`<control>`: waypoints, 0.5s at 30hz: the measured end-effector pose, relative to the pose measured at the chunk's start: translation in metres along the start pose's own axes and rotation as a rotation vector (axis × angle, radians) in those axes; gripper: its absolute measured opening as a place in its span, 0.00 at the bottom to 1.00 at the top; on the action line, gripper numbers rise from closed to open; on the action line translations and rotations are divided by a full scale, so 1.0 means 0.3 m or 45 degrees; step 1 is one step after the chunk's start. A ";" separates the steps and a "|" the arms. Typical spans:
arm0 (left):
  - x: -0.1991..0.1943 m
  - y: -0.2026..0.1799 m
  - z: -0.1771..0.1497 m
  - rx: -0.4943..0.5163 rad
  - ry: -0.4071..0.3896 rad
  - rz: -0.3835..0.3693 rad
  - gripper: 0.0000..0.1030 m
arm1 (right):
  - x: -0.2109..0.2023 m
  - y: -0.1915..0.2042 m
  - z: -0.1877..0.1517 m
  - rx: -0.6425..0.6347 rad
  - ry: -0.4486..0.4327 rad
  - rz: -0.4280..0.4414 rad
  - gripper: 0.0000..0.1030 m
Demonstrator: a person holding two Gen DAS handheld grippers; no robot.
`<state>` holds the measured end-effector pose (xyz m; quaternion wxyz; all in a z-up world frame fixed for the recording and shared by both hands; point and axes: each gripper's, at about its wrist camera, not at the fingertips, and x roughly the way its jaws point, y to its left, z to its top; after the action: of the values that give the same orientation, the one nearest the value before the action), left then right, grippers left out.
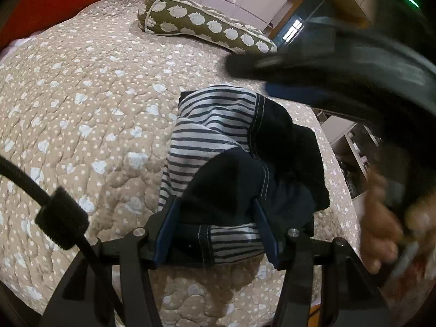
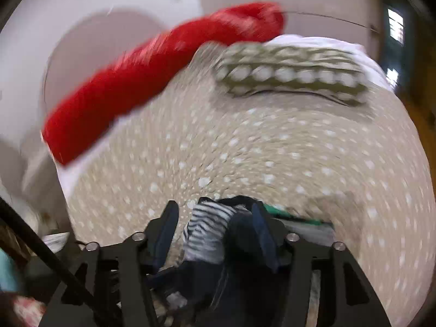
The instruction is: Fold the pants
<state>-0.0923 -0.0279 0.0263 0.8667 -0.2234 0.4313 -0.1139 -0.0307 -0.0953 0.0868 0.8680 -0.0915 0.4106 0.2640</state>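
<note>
**Pants bunched between both grippers on the bed**

The left gripper point(image 1: 215, 226) was clenched on the pants point(image 1: 231, 147): dark cloth with a striped lining filled the gap between its two blue pads, and the rest of the garment lay in a heap just ahead of it on the quilt point(image 1: 81, 109). The right gripper point(image 2: 215, 231) had the same pants point(image 2: 212, 234) between its fingers, but the picture was blurred, so I cannot tell if it pressed them or had let go.

To do this step well, I think each gripper should take one clean edge, pull the cloth flat, and only then fold.

The quilt was beige with white dots, soft and puffy. Far ahead of the left gripper lay a green bolster point(image 1: 201, 24) and a red blanket point(image 1: 68, 2). Beyond were pale walls.
</note>
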 end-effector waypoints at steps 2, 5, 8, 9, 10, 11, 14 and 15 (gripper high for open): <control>0.001 0.005 -0.002 -0.006 -0.004 -0.008 0.53 | 0.087 0.037 0.016 -0.107 0.102 -0.045 0.58; 0.001 0.012 -0.003 -0.009 -0.007 -0.024 0.53 | 0.151 0.076 0.015 -0.225 0.199 -0.092 0.11; 0.002 0.015 -0.004 -0.009 -0.013 -0.032 0.53 | 0.163 0.058 0.033 -0.199 0.192 -0.124 0.08; 0.002 0.017 -0.005 -0.014 -0.014 -0.035 0.53 | 0.169 0.041 0.046 -0.168 0.179 -0.153 0.07; 0.001 0.019 -0.005 -0.018 -0.015 -0.039 0.53 | 0.175 0.026 0.058 -0.137 0.172 -0.164 0.06; 0.002 0.020 -0.003 -0.018 -0.015 -0.041 0.53 | 0.179 -0.001 0.069 -0.084 0.154 -0.169 0.05; 0.004 0.021 -0.004 -0.014 -0.011 -0.037 0.53 | 0.180 -0.050 0.086 -0.021 0.105 -0.261 0.01; 0.005 0.019 -0.004 -0.010 -0.012 -0.033 0.53 | 0.178 -0.076 0.091 0.015 0.093 -0.284 0.01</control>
<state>-0.0924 -0.0238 0.0219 0.8662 -0.2328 0.4248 -0.1224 0.0275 -0.0840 0.0624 0.8770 -0.1411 0.4307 0.1597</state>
